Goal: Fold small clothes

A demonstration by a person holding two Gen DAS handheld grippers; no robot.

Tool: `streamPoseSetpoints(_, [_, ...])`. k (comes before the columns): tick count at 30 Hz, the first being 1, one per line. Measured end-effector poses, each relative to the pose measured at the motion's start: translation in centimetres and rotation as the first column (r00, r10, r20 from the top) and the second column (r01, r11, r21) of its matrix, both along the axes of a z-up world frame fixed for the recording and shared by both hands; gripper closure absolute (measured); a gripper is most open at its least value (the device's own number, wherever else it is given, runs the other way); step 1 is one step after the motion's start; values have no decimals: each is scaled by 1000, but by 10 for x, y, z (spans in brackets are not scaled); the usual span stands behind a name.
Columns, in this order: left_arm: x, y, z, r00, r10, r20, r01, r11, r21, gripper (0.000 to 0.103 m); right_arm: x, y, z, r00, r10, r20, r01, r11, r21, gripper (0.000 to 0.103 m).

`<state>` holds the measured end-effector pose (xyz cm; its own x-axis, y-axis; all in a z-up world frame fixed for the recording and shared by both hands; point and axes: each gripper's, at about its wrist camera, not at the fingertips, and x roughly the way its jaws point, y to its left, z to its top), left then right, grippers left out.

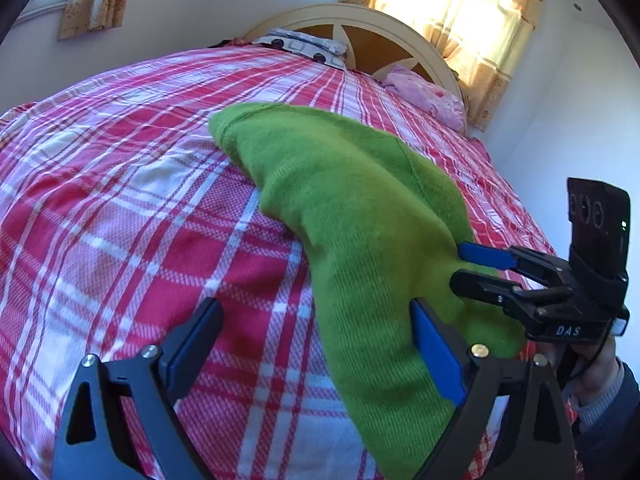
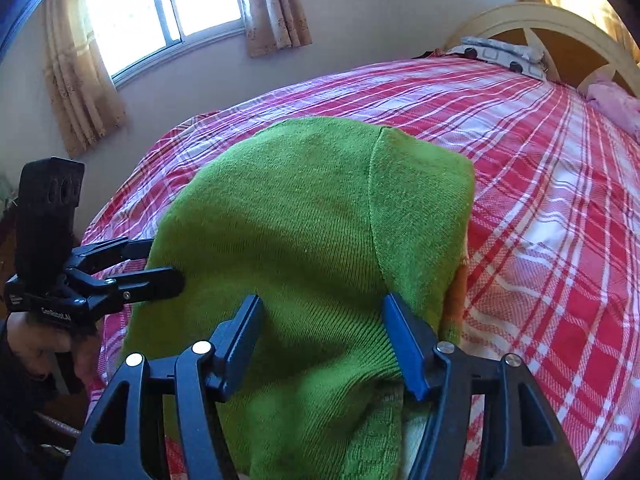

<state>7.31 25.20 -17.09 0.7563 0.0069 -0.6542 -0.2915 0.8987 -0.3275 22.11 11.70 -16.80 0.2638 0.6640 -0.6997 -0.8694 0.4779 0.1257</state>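
A green knitted sweater rises in a hump above the red plaid bed, its ribbed hem nearest me. My right gripper is shut on the sweater, and the hem fabric fills the whole gap between its blue pads. In the left wrist view the right gripper grips the sweater's right edge. My left gripper stands wide open; the sweater's left edge runs between its fingers without being pressed. The right wrist view has the left gripper at the sweater's left side, one finger behind the cloth and one in front.
The red and white plaid sheet covers a wide bed. At its head are a cream headboard, a patterned pillow and a pink cloth. Curtained windows line the walls. An orange patch shows under the sweater.
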Motion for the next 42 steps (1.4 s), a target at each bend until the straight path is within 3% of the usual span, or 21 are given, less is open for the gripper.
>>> streamPoseSetpoints(5, [-13,-12,4,1000,0,18,0,1000,28,4,-22,-10,0,995,-25,101,28,999,-30,39])
streamPoseSetpoints(8, [-11,-14,-10,999,-4,-35,5,999,39,4,-18,-13,-3,996,-33,83,36,999,-36,39])
streamPoseSetpoints(10, [-17,-14,-7,1000,6,-19,-6,1000,13,4,-22,-19,6,992,-69,104,72,997,-27,39])
streamPoseSetpoints(14, [-31,-22,18,999,11,30,-13,996,86,4,-57,-25,30,966,-84,246,94,995,-30,39])
streamPoseSetpoints(19, [-56,-32,49,995,-12,97,-2,990,139,4,-86,-29,49,951,-102,293,111,994,-14,36])
streamPoseSetpoints(24, [-76,-42,73,988,-27,155,-6,979,206,4,-114,-43,71,907,-215,361,204,976,69,34])
streamPoseSetpoints(27, [-83,-46,89,979,-36,200,-11,973,230,4,-129,-54,85,887,-267,377,233,963,134,21])
streamPoseSetpoints(33, [-92,-49,109,966,-44,253,-18,971,238,1,-148,-59,101,873,-268,407,224,962,155,21])
streamPoseSetpoints(42, [-96,-57,114,961,-55,271,-16,967,253,1,-163,-60,104,862,-251,441,199,967,161,21])
